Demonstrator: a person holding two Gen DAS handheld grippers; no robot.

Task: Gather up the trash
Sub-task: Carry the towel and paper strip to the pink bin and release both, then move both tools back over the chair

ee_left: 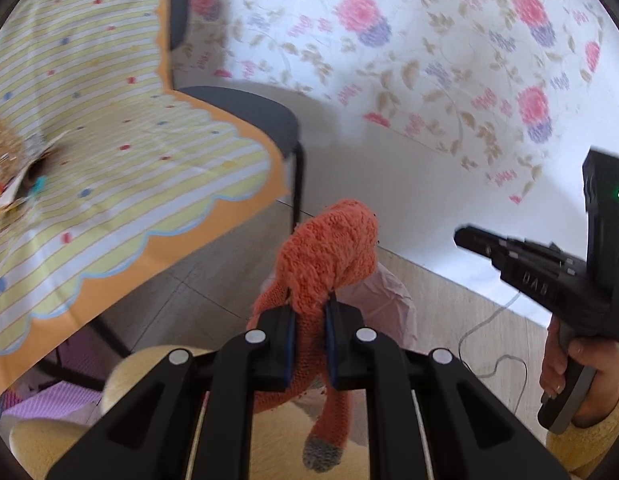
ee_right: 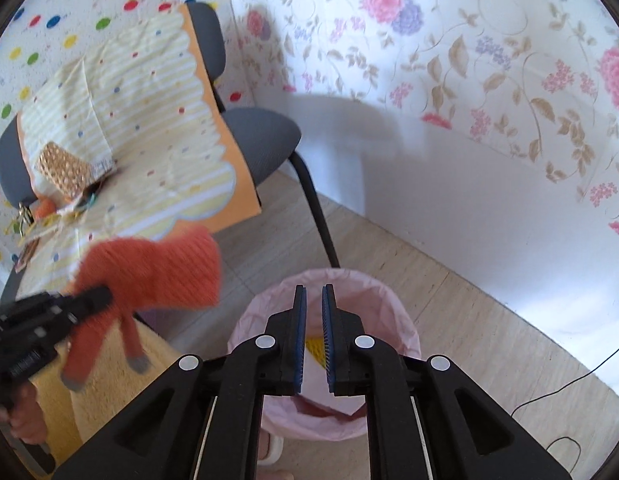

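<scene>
Two left fingers (ee_left: 287,332) clamp orange knit toy (ee_left: 329,252).

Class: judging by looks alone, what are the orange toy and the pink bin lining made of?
Orange knitted toy with grey-tipped limbs: probably wool or acrylic yarn, matt and fuzzy, with visible stitch rows. Pink bin liner: seemingly thin plastic film, slightly glossy, translucent and finely crinkled around the rim.

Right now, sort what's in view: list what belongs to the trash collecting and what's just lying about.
Part of the job:
- orange knitted toy, clamped in the left gripper
- pink-lined bin on the floor
- right gripper, jaws slightly apart and empty above the bin
- litter pile on the table

Just lying about:
- grey chair
- striped tablecloth
- cable on the floor
</scene>
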